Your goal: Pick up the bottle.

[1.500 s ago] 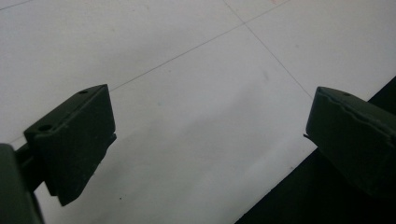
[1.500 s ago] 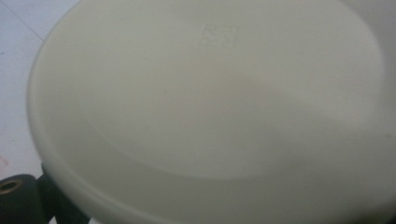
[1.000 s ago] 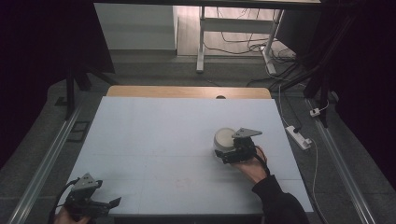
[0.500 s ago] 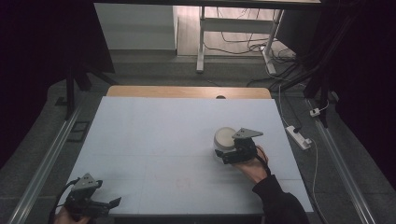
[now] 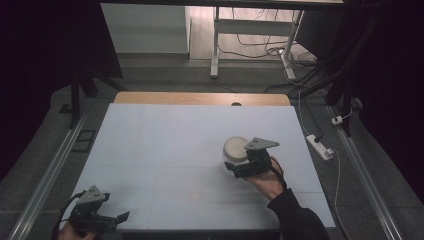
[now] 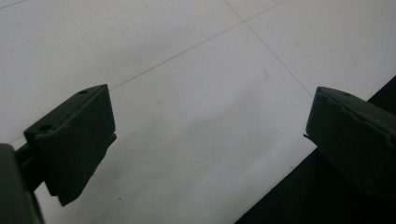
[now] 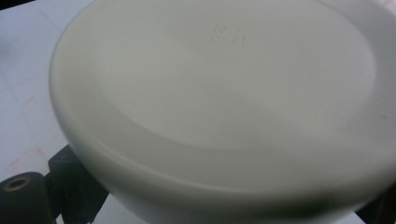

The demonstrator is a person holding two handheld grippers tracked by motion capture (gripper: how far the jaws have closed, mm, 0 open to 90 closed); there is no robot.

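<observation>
A round white jar with a flat lid stands right of centre on the pale blue table. My right gripper comes at it from the near side, held by a hand in a dark sleeve. Its jaws sit on either side of the jar's body under the lid, shut on it. Down at the front left corner, my left gripper hovers low over the table edge. Its fingers stand wide apart with nothing between them, so the left gripper is open.
A wooden strip runs along the table's far edge. On the floor to the right lies a white power strip with cables; metal rails flank the table. The dark drop past the front edge is close under the left gripper.
</observation>
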